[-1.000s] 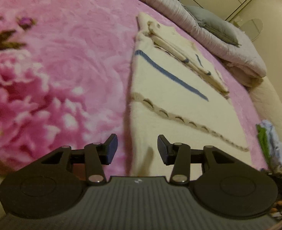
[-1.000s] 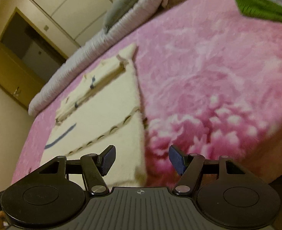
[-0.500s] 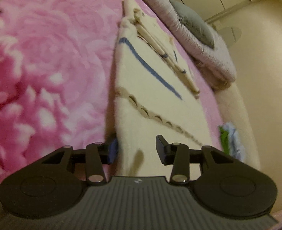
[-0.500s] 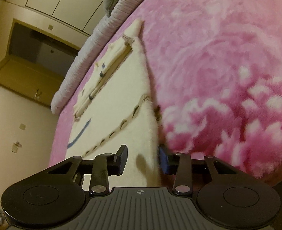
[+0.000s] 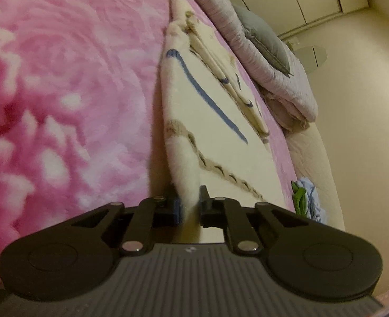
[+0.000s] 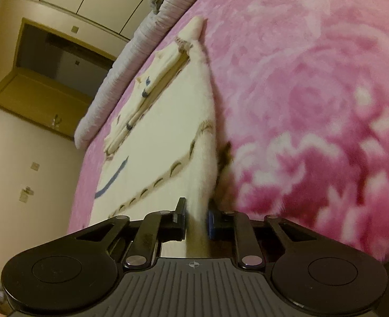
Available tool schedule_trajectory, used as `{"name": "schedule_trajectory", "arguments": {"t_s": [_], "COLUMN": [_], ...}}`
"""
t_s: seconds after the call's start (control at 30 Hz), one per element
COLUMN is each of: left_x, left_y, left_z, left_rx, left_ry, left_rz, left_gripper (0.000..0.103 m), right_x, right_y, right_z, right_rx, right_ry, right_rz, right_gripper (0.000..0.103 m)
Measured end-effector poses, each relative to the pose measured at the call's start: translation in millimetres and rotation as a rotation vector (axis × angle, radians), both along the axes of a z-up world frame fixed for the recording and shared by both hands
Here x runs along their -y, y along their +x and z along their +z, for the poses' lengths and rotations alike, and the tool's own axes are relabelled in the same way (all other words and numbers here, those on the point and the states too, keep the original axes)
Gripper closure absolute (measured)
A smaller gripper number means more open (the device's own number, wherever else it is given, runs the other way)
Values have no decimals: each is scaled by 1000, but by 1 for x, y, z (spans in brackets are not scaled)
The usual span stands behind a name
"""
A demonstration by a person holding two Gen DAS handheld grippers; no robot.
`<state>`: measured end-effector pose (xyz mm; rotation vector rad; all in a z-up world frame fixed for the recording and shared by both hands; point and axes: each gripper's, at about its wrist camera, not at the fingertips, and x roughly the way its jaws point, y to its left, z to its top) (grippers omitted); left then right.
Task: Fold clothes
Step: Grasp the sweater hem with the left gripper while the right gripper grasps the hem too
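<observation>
A cream fleece garment (image 5: 215,132) with a blue stripe and a tan braided band lies flat on the pink flowered bed cover (image 5: 62,92), its sleeves folded in at the far end. My left gripper (image 5: 189,202) is shut on the garment's near left corner, which bunches up between the fingers. In the right wrist view the same cream garment (image 6: 162,137) stretches away, and my right gripper (image 6: 197,218) is shut on its near right corner, lifted slightly off the pink cover (image 6: 313,92).
A rolled grey-lilac quilt (image 5: 268,60) and a grey pillow (image 5: 265,39) line the far side of the bed. Green and blue clothes (image 5: 305,198) sit at the bed's right edge. Wardrobe doors and a wooden niche (image 6: 49,79) stand behind.
Both grippers moved onto the garment's near hem and went from open to shut on its two corners, and the hem now rises between the fingers.
</observation>
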<state>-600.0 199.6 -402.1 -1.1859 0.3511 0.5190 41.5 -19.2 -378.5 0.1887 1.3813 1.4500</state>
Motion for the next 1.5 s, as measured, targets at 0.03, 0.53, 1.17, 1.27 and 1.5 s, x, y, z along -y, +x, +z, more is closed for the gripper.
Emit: {"name": "schedule_trajectory", "arguments": {"t_s": [0.03,0.53,1.17,1.27,1.5], "left_x": [0,41,65,11,-130], "left_y": [2,-36,-89,-59,42], "left_z": [1,51,107,108,77], "left_rx": [-6,29,161,175,104], "left_ry": [5,234,184,192,184], "left_rz": [2,49,-5,-3,58], "left_gripper": [95,98,98,98,91], "right_x": [1,42,78,27,-113], "right_y": [-1,-40,-48,-29,32], "right_z": [0,65,116,126,96], "right_rx": [8,203,123,155,60], "right_ry": [2,142,222,249,176], "right_rz": [0,18,60,62,-72], "right_gripper": [91,97,96,96,96]}}
